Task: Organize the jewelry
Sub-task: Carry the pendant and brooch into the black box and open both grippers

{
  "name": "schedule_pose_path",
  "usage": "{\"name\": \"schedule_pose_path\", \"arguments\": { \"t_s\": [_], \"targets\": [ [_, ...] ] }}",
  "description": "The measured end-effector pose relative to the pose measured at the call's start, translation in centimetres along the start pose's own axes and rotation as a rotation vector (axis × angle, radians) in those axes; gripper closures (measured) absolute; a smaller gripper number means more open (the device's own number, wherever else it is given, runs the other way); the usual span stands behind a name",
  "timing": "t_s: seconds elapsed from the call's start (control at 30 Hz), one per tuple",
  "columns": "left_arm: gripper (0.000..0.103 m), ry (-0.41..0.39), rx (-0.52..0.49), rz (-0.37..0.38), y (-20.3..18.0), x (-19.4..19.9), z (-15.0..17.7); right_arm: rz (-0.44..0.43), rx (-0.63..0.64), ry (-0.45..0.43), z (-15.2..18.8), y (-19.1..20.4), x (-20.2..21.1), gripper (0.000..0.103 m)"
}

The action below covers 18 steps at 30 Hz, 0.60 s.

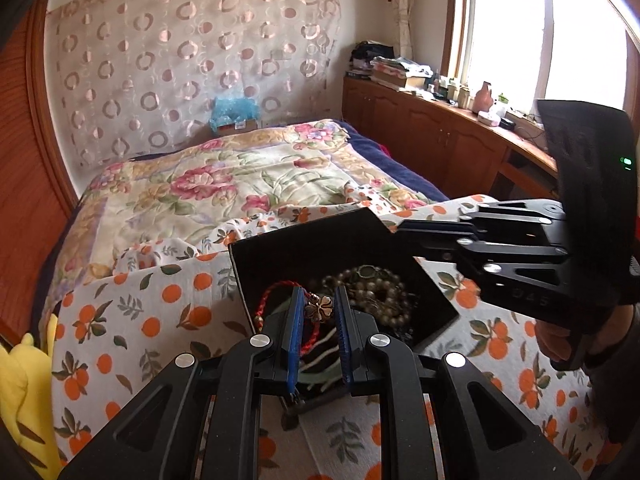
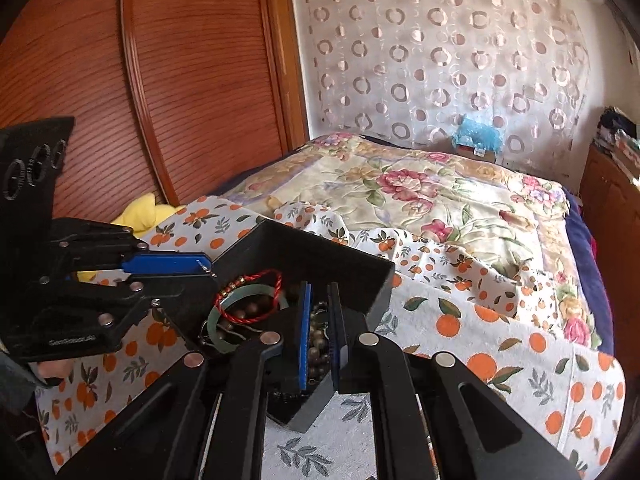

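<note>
A black open box [image 1: 304, 240] sits on the orange-print cloth, holding tangled bead necklaces [image 1: 376, 288], a green jade bangle [image 2: 214, 328] and a red cord bracelet [image 2: 277, 285]. In the left wrist view my left gripper [image 1: 319, 292] is over the box's near corner, its blue pads nearly together on the bracelet's gold clover charm [image 1: 319, 307]. The right wrist view shows the left gripper [image 2: 208, 270] at the box's left corner. My right gripper [image 2: 320, 288] is shut with nothing seen in it, above brown beads [image 2: 318, 346]. From the left it shows as the right gripper [image 1: 400, 232] over the box's right rim.
The orange-print cloth [image 1: 160, 320] covers the foot of a bed with a floral quilt [image 1: 240, 176]. A yellow plush [image 1: 20, 380] lies at the left, beside a wooden wardrobe [image 2: 160, 80]. A cluttered wooden cabinet [image 1: 440, 128] runs under the window. A person's hand [image 1: 560, 340] holds the right gripper.
</note>
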<state>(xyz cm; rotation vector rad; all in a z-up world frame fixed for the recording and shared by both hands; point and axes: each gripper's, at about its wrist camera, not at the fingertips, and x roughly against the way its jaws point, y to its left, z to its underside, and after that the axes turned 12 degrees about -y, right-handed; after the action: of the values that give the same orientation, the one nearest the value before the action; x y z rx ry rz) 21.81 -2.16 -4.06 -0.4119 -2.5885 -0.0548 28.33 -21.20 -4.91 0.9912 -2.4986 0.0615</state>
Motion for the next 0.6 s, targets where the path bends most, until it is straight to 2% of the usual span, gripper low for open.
{"name": "schedule_pose_path", "arguments": {
  "t_s": [0.33, 0.6],
  "targets": [
    [0.089, 0.011, 0.018, -0.027, 1.2, -3.1, -0.9, 0.014, -0.010, -0.026, -0.1, -0.7, 0.7, 0.094],
    [0.088, 0.005, 0.051, -0.048, 2.0, -3.0, -0.7, 0.033, -0.012, -0.026, -0.2, -0.8, 0.7, 0.094]
  ]
}}
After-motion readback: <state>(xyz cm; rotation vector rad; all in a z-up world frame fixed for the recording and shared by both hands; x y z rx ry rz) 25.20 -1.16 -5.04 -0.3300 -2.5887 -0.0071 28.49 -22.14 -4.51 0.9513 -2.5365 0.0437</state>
